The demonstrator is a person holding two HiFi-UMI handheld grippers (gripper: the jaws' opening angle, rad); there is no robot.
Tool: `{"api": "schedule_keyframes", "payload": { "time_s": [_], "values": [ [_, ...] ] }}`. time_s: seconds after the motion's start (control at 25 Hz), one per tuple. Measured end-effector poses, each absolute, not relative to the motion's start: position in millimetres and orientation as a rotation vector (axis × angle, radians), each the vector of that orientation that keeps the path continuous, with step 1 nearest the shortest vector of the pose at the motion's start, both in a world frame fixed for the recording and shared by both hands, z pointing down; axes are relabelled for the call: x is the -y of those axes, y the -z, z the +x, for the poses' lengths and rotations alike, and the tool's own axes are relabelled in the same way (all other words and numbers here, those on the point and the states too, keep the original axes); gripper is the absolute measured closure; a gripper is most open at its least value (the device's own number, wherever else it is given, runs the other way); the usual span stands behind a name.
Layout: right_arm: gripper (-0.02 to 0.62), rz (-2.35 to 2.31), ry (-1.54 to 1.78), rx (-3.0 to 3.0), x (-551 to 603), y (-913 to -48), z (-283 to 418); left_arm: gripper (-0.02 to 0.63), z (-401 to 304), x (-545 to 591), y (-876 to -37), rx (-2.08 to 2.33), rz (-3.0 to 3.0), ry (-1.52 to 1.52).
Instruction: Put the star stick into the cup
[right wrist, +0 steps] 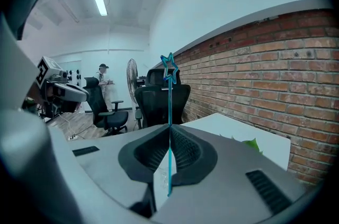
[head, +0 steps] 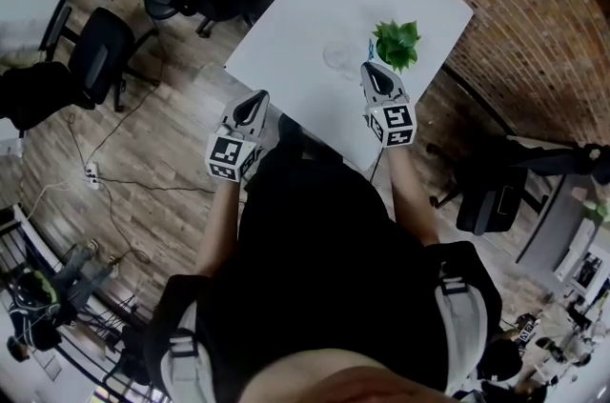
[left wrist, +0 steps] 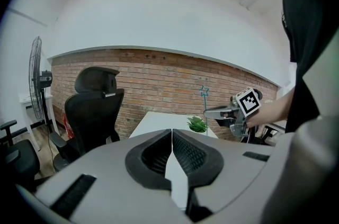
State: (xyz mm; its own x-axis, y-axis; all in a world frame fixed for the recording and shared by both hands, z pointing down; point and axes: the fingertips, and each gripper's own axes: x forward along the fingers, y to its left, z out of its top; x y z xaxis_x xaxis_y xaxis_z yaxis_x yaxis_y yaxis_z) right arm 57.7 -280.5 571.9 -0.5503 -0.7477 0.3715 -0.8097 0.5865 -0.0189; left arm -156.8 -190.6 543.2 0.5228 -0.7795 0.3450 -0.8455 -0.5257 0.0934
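Blue star-topped stick [right wrist: 169,96]: clamped upright between right gripper [right wrist: 170,133] jaws.
Left gripper [left wrist: 172,135]: jaws met, empty.
Clear cup [head: 338,56]: stood on white table [head: 315,1].

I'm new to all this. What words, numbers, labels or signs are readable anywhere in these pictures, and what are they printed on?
No readable words, numbers or brand names appear in any view.
On the left cube: a black-and-white square pattern, a code, not letters.
On the right cube: likewise a square pattern, no text.
The star stick, plant and table show no print.
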Motion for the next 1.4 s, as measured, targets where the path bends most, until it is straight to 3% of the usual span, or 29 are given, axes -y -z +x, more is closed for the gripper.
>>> {"api": "schedule_keyframes", "payload": {
  "time_s": [0.72, 1.4],
  "values": [
    [0.594, 1.406, -0.33, 2.502, 333.8, -587.4, 8.2, 0.583, -223.8, 233.5, -556.6, 1.309, 2.554, -0.41],
    [0.592, 1.521, -0.444, 2.364, 331.3, -632.7, 18.1, 0.583, -230.6, 248.3, -566.7, 1.208, 2.582, -0.435]
  ]
}}
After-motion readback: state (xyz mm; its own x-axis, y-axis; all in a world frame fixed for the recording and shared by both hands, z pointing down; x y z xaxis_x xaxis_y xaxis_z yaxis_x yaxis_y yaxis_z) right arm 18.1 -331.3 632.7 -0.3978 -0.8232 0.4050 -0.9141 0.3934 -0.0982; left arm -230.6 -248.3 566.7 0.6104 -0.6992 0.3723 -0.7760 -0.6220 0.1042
